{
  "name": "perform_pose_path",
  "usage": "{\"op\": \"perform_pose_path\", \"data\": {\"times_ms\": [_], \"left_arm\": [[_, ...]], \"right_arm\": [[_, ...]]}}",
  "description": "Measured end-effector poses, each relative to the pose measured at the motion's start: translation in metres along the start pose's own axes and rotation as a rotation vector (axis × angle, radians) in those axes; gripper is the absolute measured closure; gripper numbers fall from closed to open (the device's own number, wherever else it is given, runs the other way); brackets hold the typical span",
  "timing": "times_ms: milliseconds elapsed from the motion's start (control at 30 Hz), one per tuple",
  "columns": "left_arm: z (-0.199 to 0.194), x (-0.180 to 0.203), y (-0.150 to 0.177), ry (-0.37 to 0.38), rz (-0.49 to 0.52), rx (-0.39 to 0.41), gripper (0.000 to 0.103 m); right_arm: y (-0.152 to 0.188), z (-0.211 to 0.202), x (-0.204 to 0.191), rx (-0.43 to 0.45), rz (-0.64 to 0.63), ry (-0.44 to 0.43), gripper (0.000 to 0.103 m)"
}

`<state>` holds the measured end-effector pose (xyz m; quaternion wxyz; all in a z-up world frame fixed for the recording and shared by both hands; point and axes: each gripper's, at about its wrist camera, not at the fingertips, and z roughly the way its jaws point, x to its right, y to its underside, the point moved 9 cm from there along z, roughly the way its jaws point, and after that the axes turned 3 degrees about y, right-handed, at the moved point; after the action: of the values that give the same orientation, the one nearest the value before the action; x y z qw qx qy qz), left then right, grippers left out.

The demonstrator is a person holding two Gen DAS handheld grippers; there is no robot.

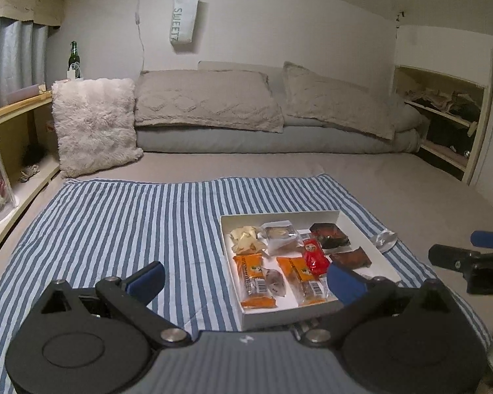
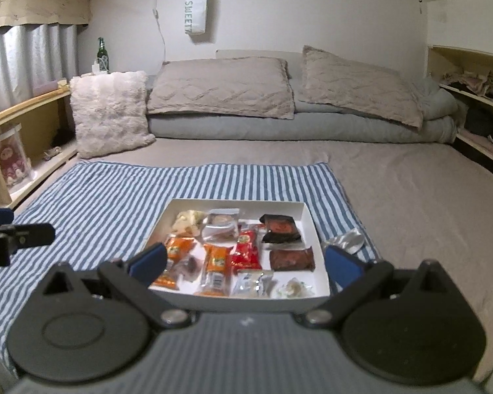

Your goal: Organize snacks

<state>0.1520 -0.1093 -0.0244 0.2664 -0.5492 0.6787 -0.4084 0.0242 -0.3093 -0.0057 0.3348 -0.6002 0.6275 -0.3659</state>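
Note:
A shallow white box (image 1: 236,282) (image 2: 312,220) holds several wrapped snacks on a blue-striped cloth (image 1: 131,223) (image 2: 98,197). Inside are orange bars (image 1: 253,279) (image 2: 217,262), a red packet (image 1: 315,256) (image 2: 246,249), dark brown packets (image 1: 332,234) (image 2: 281,229), clear-wrapped pastries (image 1: 279,234) (image 2: 222,225) and a pale sweet (image 2: 294,287). A silvery wrapper (image 1: 383,239) (image 2: 346,241) lies on the cloth right of the box. My left gripper (image 1: 246,282) is open and empty at the box's near left side. My right gripper (image 2: 246,264) is open and empty over the box's near edge.
The cloth lies on a beige bed (image 2: 410,203). Pillows (image 1: 210,101) and a fluffy cushion (image 1: 93,124) stand at the far end. Wooden shelves (image 1: 13,111) run along the left, and a shelf niche (image 2: 476,105) on the right. A green bottle (image 1: 74,59) stands far left.

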Motion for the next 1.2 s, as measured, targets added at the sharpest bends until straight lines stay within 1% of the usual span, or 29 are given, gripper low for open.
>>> {"op": "perform_pose_path", "data": {"times_ms": [167,400,633,833,1200], "left_arm": [[-0.012,-0.003,0.01,-0.009,0.04,0.016,0.0],[-0.02,-0.009,0.018,-0.034,0.046,0.032,0.0],[-0.025,-0.012,0.026,-0.032,0.068,0.036,0.0],[-0.027,-0.012,0.031,-0.032,0.093,0.034,0.0],[-0.028,-0.016,0.029,-0.029,0.083,0.041,0.0]], "right_arm": [[0.009,-0.009,-0.002,0.013,-0.005,-0.002,0.0],[0.022,-0.018,-0.01,0.019,-0.032,-0.006,0.0],[0.029,-0.029,-0.016,0.04,-0.039,-0.006,0.0],[0.032,-0.03,-0.017,0.042,-0.053,0.005,0.0],[0.033,-0.027,-0.015,0.037,-0.053,0.004,0.0]]}}
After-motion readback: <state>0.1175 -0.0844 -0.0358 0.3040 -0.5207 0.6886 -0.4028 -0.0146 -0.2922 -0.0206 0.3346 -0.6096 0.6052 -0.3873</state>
